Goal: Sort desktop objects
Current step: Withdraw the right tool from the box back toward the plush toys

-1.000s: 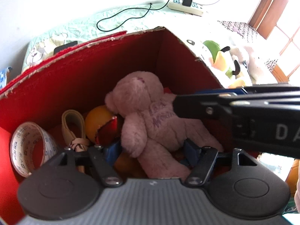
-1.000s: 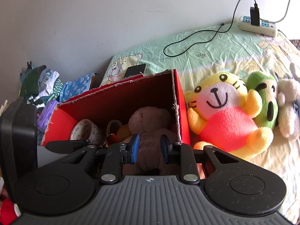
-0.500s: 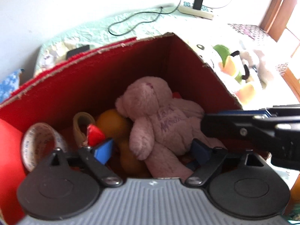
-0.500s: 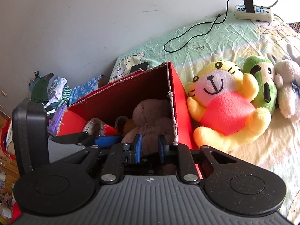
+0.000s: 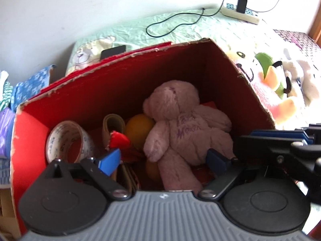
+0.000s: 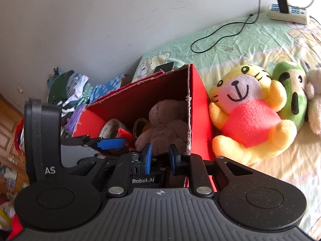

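Note:
A red cardboard box [image 5: 124, 84] stands on the bed and holds a pink teddy bear [image 5: 180, 124], a tape roll [image 5: 68, 140], an orange ball [image 5: 138, 128], a beige strap and a small red item [image 5: 118, 138]. My left gripper [image 5: 162, 160] is open and empty above the box's near side. My right gripper [image 6: 160, 158] is narrowly open and empty, over the box's [image 6: 196, 108] near right corner; it also shows at the right edge of the left wrist view [image 5: 280, 140]. The bear [image 6: 166, 120] shows in the right wrist view too.
Beside the box lie a yellow tiger plush [image 6: 246, 110], a green plush [image 6: 291, 94] and a white plush. A power strip [image 6: 286, 14] with cable lies at the bed's far edge. A phone [image 5: 113, 51] lies behind the box. Clothes [image 6: 68, 92] pile to the left.
Both grippers have drawn back and up from the box. The left gripper's jaws stand wide apart above the toys; the bear lies still in the box.

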The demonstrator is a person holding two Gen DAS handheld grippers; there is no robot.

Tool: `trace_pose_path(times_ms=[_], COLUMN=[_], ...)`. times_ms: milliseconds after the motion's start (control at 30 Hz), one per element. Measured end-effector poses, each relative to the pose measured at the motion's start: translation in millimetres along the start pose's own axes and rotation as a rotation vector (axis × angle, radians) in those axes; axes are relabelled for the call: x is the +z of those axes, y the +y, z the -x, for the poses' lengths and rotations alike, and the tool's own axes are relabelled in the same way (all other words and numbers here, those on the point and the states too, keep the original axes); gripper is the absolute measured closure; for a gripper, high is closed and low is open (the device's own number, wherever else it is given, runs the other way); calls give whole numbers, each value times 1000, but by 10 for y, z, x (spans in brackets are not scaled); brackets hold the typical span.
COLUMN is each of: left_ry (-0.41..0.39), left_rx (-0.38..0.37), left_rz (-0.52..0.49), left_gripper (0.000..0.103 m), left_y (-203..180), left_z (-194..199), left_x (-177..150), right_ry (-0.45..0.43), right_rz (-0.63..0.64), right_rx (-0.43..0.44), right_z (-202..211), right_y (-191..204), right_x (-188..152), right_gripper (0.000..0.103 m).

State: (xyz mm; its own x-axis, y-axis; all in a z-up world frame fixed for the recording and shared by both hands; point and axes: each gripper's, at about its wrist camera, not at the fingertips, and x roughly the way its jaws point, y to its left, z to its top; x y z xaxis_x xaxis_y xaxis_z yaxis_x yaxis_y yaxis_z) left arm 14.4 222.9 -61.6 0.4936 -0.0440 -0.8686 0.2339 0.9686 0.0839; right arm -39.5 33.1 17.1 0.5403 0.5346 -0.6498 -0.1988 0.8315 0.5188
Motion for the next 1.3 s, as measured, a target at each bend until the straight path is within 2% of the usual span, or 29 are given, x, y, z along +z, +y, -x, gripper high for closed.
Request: trace_pose_path(times_ms=[67,267,400,700,867,967,1100,1300], left_ry=[1,-3,-10,-36,-51,-74,-105,-122], left_rx=[21,89,147,256,260,254,244,183], left_rz=[19,59,86,127,148,152,145,132], left_gripper=[11,11,11,11,11,11,11,11], left_y=[-33,-154,-232,-433,-556,-660,-827,-1103], left_z=[23,128,228,486,650,767,887,956], left_x=[-7,-27,-46,-70,-68,-63,-31,-30], right_ry=[3,18,6,-1,-10,-18,-26,-37], right_rz=[15,41,71,72,61,53,41,16], right_rx=[4,77,123,192,203,198,190,155], right_z=[31,125,224,408,523,606,700,830], right_y=[-35,-129,-177,-352,-497,-608,-766,-1021], right_x=[15,37,24,27,44,49,41,7], right_gripper=[79,79,73,72,72,65,65,65])
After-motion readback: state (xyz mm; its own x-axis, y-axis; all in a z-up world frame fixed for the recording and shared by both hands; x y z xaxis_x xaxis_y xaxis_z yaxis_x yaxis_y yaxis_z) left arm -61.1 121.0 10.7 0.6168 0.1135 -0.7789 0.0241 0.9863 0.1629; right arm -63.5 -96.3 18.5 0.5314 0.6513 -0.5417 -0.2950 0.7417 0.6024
